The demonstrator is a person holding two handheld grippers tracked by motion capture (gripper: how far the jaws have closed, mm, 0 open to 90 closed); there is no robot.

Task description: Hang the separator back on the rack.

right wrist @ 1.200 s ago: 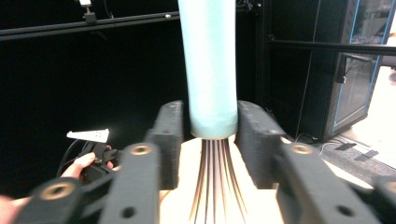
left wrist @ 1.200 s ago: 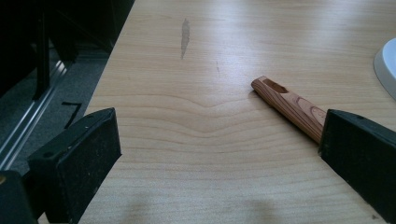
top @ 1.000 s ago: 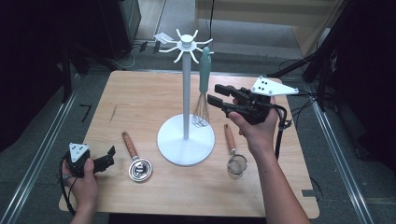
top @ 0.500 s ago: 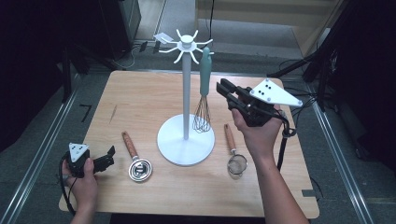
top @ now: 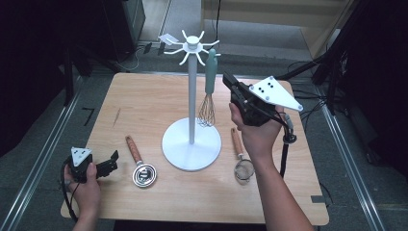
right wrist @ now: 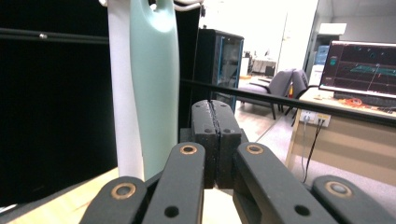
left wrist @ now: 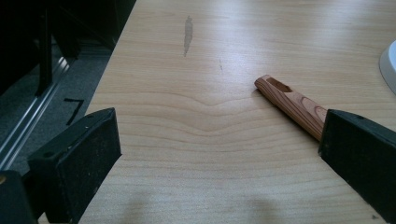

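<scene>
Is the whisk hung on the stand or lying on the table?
Hung. The whisk dangles from a stand hook, wires clear of the base.

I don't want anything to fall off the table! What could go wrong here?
The whisk hangs from one arm of the white stand. The right gripper, shut on nothing, is raised close beside its handle, so a nudge might set it swinging or unhook it. On the table, the left gripper is open near the wooden-handled tool, which a careless push could slide toward the edge.
</scene>
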